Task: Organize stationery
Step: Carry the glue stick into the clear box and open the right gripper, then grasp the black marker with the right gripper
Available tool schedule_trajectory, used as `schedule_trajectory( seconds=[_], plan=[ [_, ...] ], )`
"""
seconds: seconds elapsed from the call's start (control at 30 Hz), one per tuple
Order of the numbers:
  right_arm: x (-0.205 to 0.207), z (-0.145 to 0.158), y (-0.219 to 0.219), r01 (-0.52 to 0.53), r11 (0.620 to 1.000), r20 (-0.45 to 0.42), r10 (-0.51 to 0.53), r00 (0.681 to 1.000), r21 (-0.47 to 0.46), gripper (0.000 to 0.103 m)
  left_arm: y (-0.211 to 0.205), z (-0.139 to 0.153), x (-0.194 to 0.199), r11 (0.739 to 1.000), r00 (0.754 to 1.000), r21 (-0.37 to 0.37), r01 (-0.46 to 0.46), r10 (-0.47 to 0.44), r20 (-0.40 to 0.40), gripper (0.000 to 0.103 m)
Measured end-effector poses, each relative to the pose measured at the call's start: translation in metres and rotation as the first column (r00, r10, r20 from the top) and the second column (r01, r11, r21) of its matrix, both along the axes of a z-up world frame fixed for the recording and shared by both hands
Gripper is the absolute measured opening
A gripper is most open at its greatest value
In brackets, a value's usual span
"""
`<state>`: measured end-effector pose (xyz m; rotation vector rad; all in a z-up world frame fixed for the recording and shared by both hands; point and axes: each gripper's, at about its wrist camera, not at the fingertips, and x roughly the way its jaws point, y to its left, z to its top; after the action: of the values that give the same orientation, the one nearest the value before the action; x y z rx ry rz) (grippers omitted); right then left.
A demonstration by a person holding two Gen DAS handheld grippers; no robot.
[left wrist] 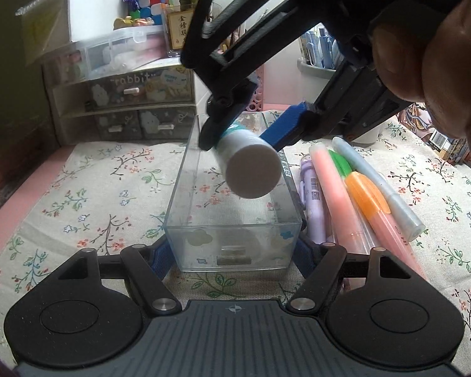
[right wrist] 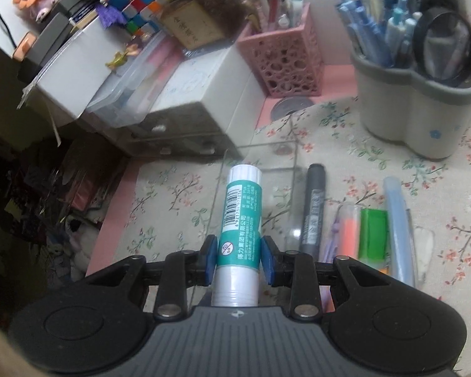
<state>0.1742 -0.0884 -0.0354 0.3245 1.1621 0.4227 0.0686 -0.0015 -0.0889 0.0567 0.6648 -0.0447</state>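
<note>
My right gripper [right wrist: 239, 259] is shut on a white and teal glue stick [right wrist: 241, 216]. In the left wrist view the same gripper [left wrist: 245, 132] holds the glue stick [left wrist: 251, 169] in the air above a clear plastic tray [left wrist: 234, 251] on the floral cloth. My left gripper [left wrist: 234, 256] is shut on the near end of that tray, one blue finger on each side wall. The tray shows faintly under the glue stick in the right wrist view [right wrist: 257, 157]. Highlighters [left wrist: 345, 194] and pens lie just right of the tray.
A black marker [right wrist: 312, 207], green highlighter [right wrist: 373, 229] and blue pen [right wrist: 398, 226] lie on the cloth. A grey pen cup [right wrist: 417, 113], a pink mesh holder [right wrist: 285, 62] and a small drawer unit [left wrist: 122, 106] stand at the back.
</note>
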Motion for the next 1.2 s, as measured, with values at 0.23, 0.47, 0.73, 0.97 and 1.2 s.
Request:
schedule_trajectory(
  seconds=[0.23,0.47,0.73,0.97,1.2],
  plan=[
    [0.001,-0.014,-0.009,0.016,0.992,-0.07,-0.007,0.998,0.123,0.021,0.001,0.0,0.001,1.0,1.0,-0.007,0.001,-0.001,-0.002,0.073],
    [-0.021,0.013,-0.06,0.09,0.989,0.094,-0.102,0.99,0.118,0.021,0.002,0.0,0.002,1.0,1.0,-0.015,0.001,-0.001,-0.004,0.073],
    [-0.049,-0.007,-0.127,0.245,0.97,0.118,-0.244,0.963,0.007,0.021,0.002,0.0,0.0,1.0,1.0,-0.02,0.001,-0.001,-0.004,0.073],
    [-0.051,-0.012,-0.129,0.216,0.976,0.138,-0.213,0.967,-0.014,0.021,0.003,0.0,0.0,1.0,1.0,-0.026,0.0,0.0,-0.004,0.073],
    [-0.03,0.003,-0.097,0.12,0.993,0.188,-0.117,0.975,-0.001,0.02,0.002,0.001,-0.003,0.999,0.999,-0.021,-0.036,0.036,-0.001,0.072]
  ],
)
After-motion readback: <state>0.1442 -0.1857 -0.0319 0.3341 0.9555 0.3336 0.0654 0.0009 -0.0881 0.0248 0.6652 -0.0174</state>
